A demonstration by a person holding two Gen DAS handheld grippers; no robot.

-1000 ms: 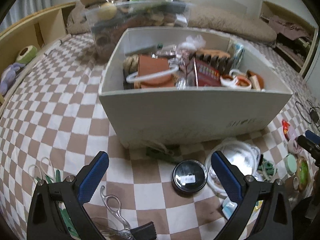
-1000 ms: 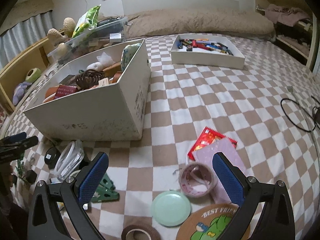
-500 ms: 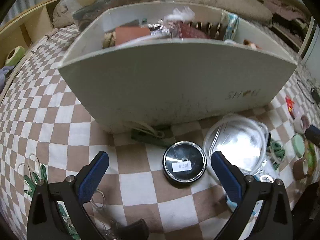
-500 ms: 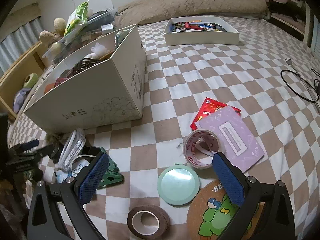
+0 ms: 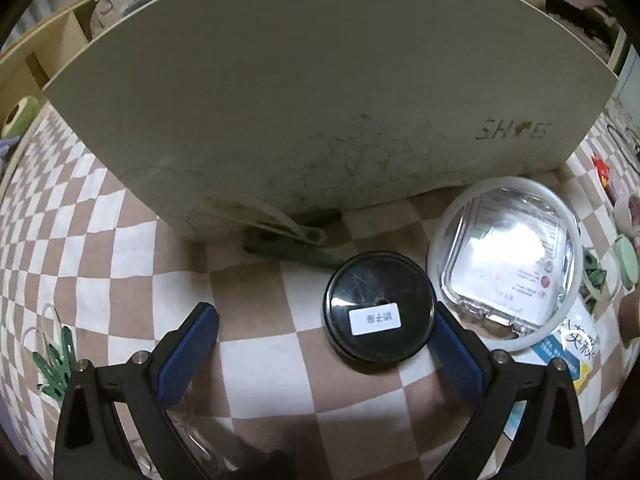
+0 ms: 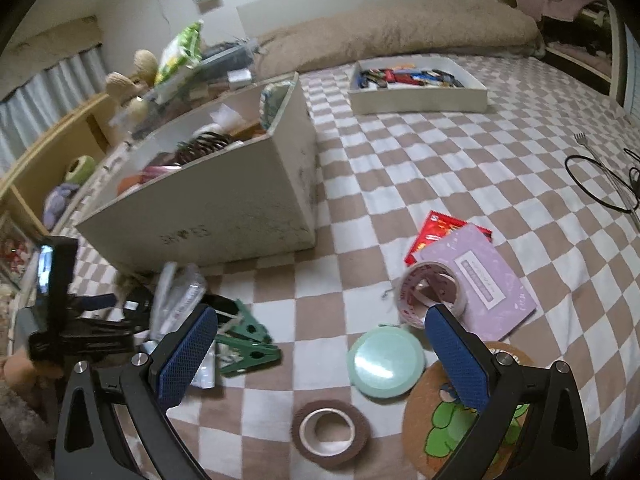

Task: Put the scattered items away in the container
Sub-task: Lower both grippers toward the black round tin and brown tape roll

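L gripper [image 5: 326,338] wide open, low over checked cloth [image 5: 260,364]; black tin [image 5: 379,306] touches R finger; box [image 5: 320,92] behind.

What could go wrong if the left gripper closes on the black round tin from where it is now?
The left gripper is open and off-centre: the black round tin sits against its right finger, so closing may push it sideways. The clear case lies close beside it and might be nudged. The tall box wall demands a high lift.

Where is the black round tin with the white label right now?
In the left wrist view, the black tin lies on the checked blanket against the open left gripper's right finger, beside the clear lid.
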